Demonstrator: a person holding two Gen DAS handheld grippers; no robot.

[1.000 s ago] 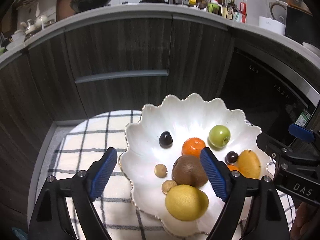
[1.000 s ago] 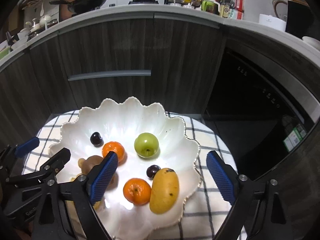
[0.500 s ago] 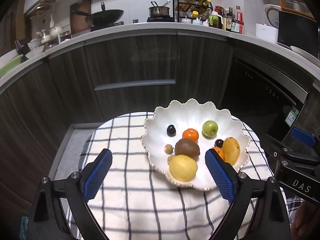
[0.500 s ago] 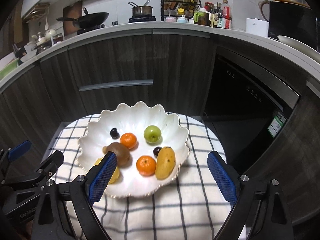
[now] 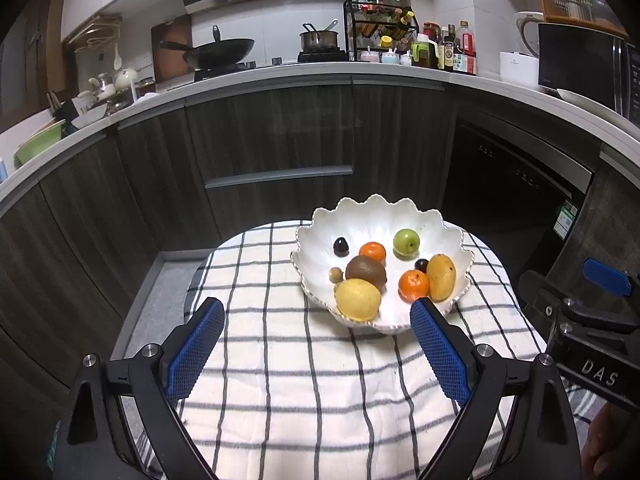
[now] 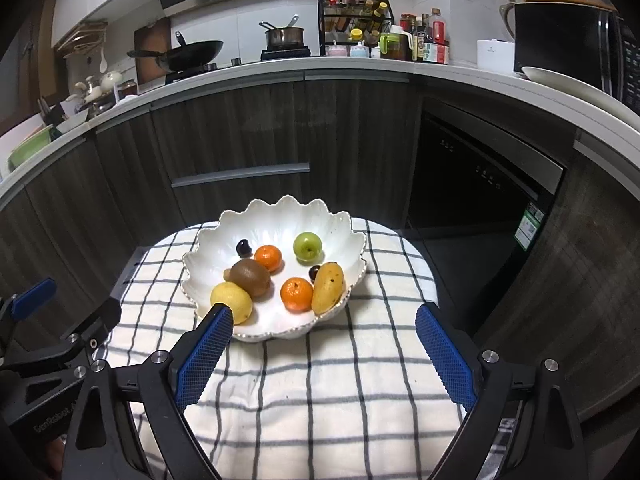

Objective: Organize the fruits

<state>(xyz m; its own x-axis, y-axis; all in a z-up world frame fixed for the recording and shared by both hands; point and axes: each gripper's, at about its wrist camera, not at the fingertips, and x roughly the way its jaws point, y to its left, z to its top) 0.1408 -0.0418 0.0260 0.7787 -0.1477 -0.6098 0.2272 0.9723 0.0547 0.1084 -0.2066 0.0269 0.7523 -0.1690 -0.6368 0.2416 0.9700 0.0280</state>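
**Both tools clear of the loaded bowl**

The left tool stands wide with nothing between its pads; its jaws have just been opening, and only checked cloth shows in the gap. The right tool is wide too, and empty. Both hang short of the bowl, above the near part of the cloth-covered surface.

All the fruit in view lies in the scalloped white bowl ahead of the tools: a lemon nearest, just past the right tool's left pad, a kiwi touching it behind, two oranges, a mango against the right-hand rim, a green apple toward the far side, and small dark fruits between. None lies on the cloth.

Judged from this, the gathering looks finished, or close to it, and this is a stand-off pause. If anything remains, it calls for little more than tidying inside the bowl, reaching forward and down over the near rim.

Room is generous in front of the tools and to their left, where the cloth is bare. The bowl sits toward the far edge of the surface, with dark cabinet fronts beyond, so a forward push on it is the risk. The tools are close side by side.
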